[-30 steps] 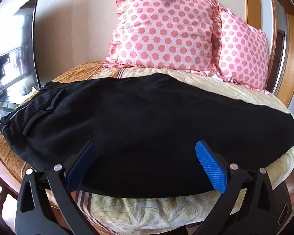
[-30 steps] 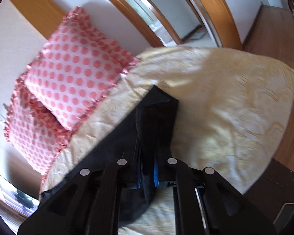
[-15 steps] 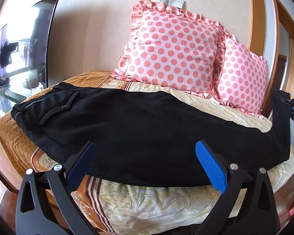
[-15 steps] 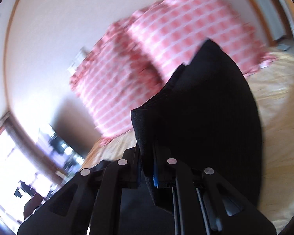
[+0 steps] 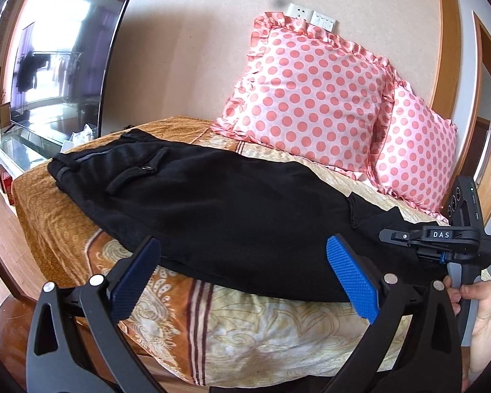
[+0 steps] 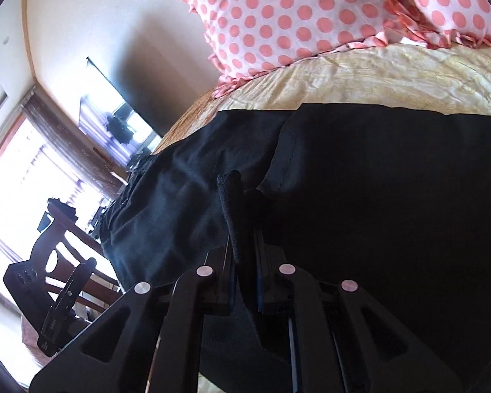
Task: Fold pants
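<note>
A bed with a glossy gold and cream patterned bedspread (image 5: pixel 232 334) fills the room's middle, backed by a beige wall. Two frilled satin pillows, pink with coral polka dots, lean against that wall: the larger pillow (image 5: pixel 311 91) to the left, the smaller pillow (image 5: pixel 415 160) tucked beside it. One curved black television screen (image 5: pixel 65 65) stands at the far left on a glass-topped stand. Two white wall plates (image 5: pixel 311 18) sit above the pillows.

One pair of black woven pants (image 5: pixel 219 209) lies flat across the bedspread, its waistband and a buttoned pocket flap toward the television, the leg ends doubled back over the legs at the right.

The left gripper (image 5: pixel 242 278) hangs released near the bed's edge, its two blue textured pads wide apart and holding nothing. The right gripper (image 6: pixel 242 196), held by a bare hand (image 5: pixel 484 311), is clenched on a fold of the pants' hem, dark cloth pinched between its black fingers.
</note>
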The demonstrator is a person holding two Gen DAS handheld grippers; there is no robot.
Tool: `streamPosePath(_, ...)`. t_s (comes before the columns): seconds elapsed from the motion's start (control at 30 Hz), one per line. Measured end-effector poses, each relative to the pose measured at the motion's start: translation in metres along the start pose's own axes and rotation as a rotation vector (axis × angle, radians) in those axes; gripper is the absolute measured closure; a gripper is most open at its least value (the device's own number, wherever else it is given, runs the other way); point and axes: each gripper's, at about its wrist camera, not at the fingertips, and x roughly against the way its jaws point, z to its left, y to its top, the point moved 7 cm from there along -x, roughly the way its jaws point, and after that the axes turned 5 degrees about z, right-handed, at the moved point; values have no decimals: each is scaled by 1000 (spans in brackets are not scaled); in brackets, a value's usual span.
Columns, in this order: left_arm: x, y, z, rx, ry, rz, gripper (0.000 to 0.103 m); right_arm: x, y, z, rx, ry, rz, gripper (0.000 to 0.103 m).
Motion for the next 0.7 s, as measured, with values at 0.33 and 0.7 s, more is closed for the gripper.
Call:
streamPosePath(0.33,-2,-3,5,30,-3,9,2,-23,11,31,40,38,-9,94)
streamPosePath(0.7,5,0,16,27,42,-13,2,-39,-21,52,262,-121,44,87)
